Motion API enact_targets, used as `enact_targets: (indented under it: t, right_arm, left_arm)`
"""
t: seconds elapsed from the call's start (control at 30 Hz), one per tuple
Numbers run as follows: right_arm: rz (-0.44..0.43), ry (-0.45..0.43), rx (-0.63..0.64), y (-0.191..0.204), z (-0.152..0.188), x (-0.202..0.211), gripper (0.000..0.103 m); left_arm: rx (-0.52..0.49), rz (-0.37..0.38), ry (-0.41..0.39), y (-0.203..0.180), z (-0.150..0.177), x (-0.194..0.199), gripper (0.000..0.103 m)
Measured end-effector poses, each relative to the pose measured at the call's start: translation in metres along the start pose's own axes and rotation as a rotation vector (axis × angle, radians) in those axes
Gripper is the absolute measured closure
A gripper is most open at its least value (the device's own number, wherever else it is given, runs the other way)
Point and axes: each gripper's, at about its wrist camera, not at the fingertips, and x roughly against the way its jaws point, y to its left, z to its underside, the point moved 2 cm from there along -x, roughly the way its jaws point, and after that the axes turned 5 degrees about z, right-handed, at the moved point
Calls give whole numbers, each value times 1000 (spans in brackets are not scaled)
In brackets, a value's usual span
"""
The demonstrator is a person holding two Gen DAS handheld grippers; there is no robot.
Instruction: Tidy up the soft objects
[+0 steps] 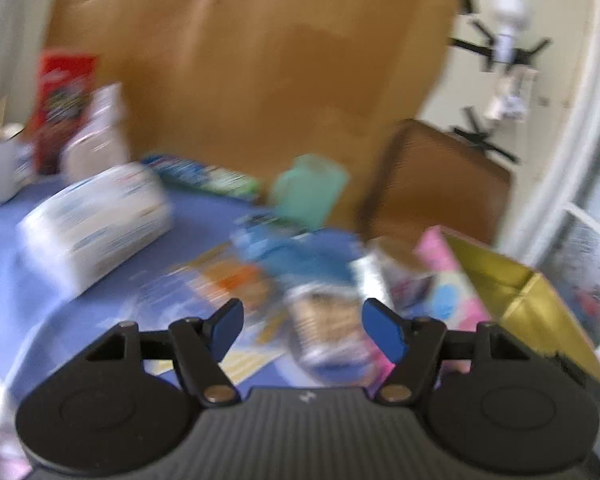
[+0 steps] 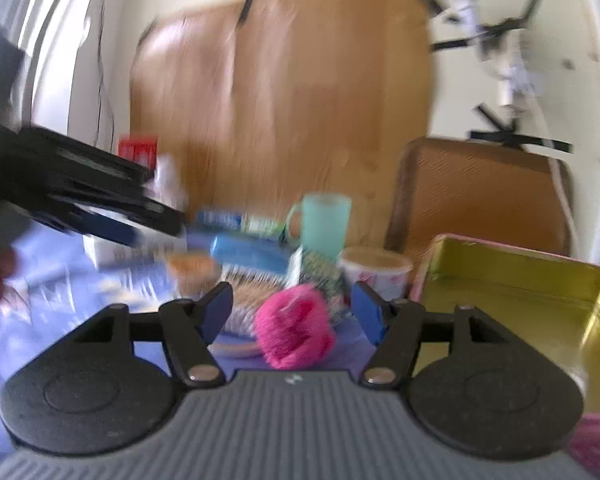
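In the right wrist view a fluffy pink ball (image 2: 296, 328) lies on the blue cloth (image 2: 60, 280) between the blue pads of my right gripper (image 2: 292, 314). That gripper is open, with a gap on both sides of the ball. In the blurred left wrist view my left gripper (image 1: 304, 330) is open over a silver and blue snack packet (image 1: 324, 320), and its pads are clear of the packet. A white soft pack (image 1: 96, 220) lies to the left. An open box with a gold inside (image 2: 520, 292) (image 1: 512, 288) stands at the right.
A teal cup (image 2: 326, 224), a white pot (image 2: 376, 272), a bristly brush (image 2: 252, 292) and a long blue-green box (image 1: 208, 176) crowd the middle. A red box (image 1: 64, 100) stands at the back left and a brown tray (image 2: 476, 196) leans at the back right. The left tool's black body (image 2: 80, 200) crosses the right wrist view.
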Motion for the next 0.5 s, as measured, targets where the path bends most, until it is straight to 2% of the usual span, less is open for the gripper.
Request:
enact_targets:
  t: [0.07,0.1,0.13,0.17,0.23,0.3,0.4,0.47,0.5]
  right_arm:
    - [20,48,31,8,-2,-22,40]
    - [29,75,47,10,-1,-31,57]
    - [37,106,66,13,-1,-40,67]
    - [33,117,69,14,1,-42,69]
    - [12,106,74,22,0,-34,83]
    - [-56,77,111,46,-2,-26,82]
    - [-222,105,166,86,0,-14,79]
    - [-302,102,181,100,2,-5,69]
    - [-317,79,182,101,0,2,52]
  left_arm:
    - [31,-14,10,20,9,11,36]
    - [48,-12,16,29,12,16,36]
    - [58,-10,19,35,13,18,36]
    - [69,-5,20,42,16,22,36]
    - [88,11,11,48,15,28,33]
    - [108,15,-3,56,15,32,28]
    - [132,16,-4,65,14,31,28]
    - [139,24,3,68,15,31,28]
    - [139,28,4,69,16,31,28]
